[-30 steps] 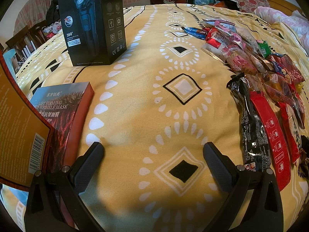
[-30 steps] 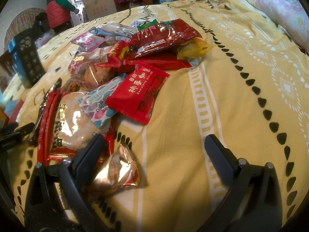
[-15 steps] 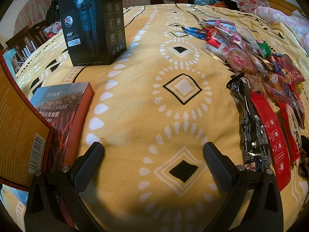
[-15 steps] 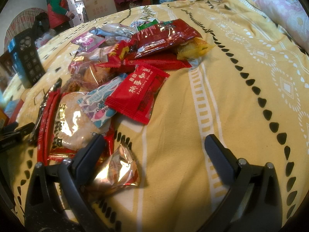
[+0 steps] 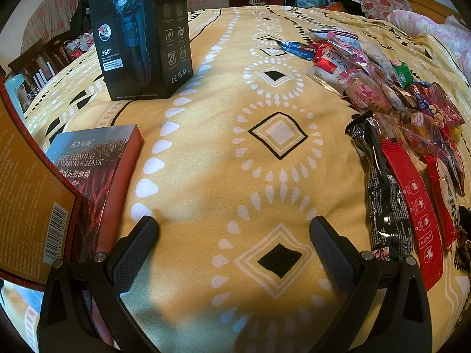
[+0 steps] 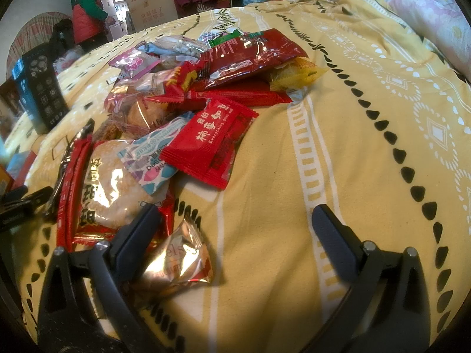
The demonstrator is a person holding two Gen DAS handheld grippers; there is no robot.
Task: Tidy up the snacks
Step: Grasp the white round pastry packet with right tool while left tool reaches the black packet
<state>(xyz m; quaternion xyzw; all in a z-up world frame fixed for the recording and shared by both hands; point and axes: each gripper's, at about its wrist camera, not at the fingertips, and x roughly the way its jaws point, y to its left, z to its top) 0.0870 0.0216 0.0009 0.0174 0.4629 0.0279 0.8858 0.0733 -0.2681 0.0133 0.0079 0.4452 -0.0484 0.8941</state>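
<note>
Yellow patterned bedspread (image 5: pixel 206 153) covers the bed, with heaped clothes and cardboard boxes behind. Since a second ago both claws have stayed put; only the person in the red vest (image 6: pixel 88 14) has shifted by the boxes. Left claw (image 5: pixel 232 232) hangs spread and empty over bare cloth, between a mask box (image 5: pixel 97 173) and the long black snack packet (image 5: pixel 379 194). Right claw (image 6: pixel 235 220) is spread too, its left finger beside a gold foil snack (image 6: pixel 179 261). Snack pile (image 6: pixel 206 94) lies ahead; shaver box (image 5: pixel 141 35) stands upright.
</note>
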